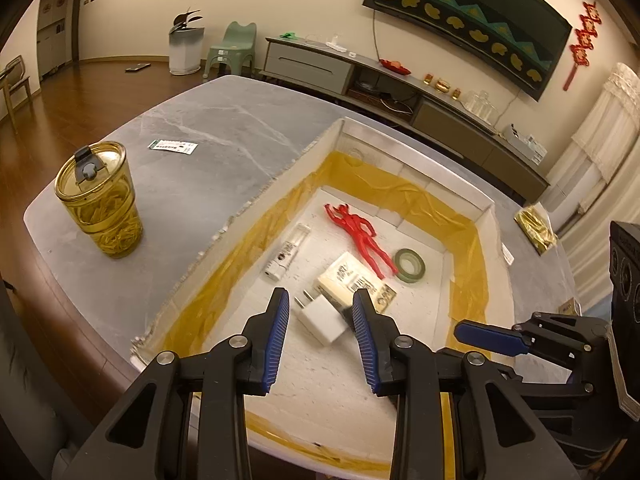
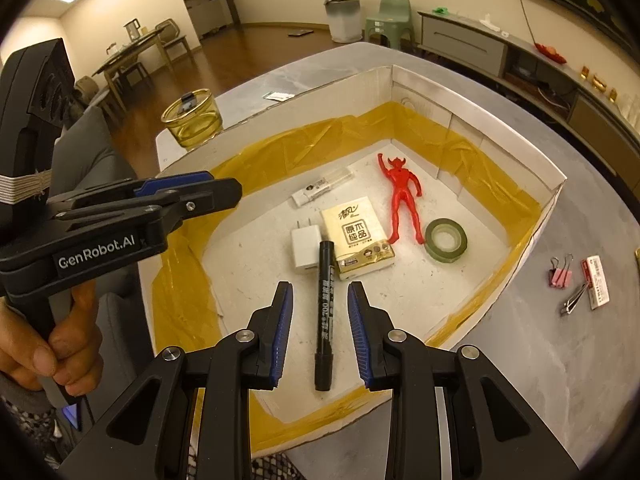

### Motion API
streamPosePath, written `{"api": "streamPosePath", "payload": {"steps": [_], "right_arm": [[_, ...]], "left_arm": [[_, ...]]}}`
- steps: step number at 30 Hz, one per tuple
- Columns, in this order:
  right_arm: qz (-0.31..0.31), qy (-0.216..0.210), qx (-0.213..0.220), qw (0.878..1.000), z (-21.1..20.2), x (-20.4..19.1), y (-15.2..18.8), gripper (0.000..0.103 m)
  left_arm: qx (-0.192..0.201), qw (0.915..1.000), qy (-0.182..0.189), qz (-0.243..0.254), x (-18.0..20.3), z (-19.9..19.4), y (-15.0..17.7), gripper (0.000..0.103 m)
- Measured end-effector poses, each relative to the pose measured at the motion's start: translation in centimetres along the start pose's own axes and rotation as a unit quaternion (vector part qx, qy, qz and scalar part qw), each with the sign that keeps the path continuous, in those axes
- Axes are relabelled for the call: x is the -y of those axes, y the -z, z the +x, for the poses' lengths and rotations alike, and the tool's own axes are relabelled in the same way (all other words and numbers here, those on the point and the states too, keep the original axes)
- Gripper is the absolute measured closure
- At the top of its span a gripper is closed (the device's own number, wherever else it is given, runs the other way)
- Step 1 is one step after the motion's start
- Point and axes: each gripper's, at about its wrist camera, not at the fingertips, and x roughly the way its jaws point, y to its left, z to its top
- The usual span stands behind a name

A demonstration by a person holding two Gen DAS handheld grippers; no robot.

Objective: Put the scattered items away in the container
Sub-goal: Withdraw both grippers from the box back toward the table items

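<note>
**Marker in the box, between open tongs**

Marker (image 2: 325, 312) lies flat on the white floor of the box (image 2: 476, 108), and its length runs from near to far. In the right wrist view it sits between the two blue pads of the right gripper (image 2: 320, 288), but the pads do not touch it: the jaws stand apart and hold nothing. The far end of the marker is just beside the charger (image 2: 306, 246) and the tissue pack (image 2: 356, 236).

Further in the box lie the red figure (image 2: 402, 196), the green tape roll (image 2: 446, 240) to the right of it, and a white tube (image 2: 322, 186) at the far left. Yellow tape lines the lower walls.

The left gripper (image 1: 320, 306) hangs over the near left part of the box, also with jaws apart and empty; in its view the charger (image 1: 322, 318) shows between the pads, lower down on the floor. A hand (image 2: 60, 344) holds its handle.

On the table (image 2: 560, 360), to the right outside the box, lie a pink clip (image 2: 560, 276), a nail clipper (image 2: 574, 300) and a small white pack (image 2: 598, 282), close together. A cup (image 1: 100, 200) with yellow liquid stands at the left, well apart from the box.
</note>
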Motion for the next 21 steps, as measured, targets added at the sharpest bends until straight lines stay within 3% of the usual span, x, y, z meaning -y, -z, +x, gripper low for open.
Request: {"api": "streamPosePath", "payload": {"steps": [21], "right_arm": [[0.011,0.001,0.022,1.000,-4.4,-0.7,2.9,0.072]], "left_arm": [[-0.001,0.9996,0.010,0.026,3.3,-3.3,2.6,0.068]]}}
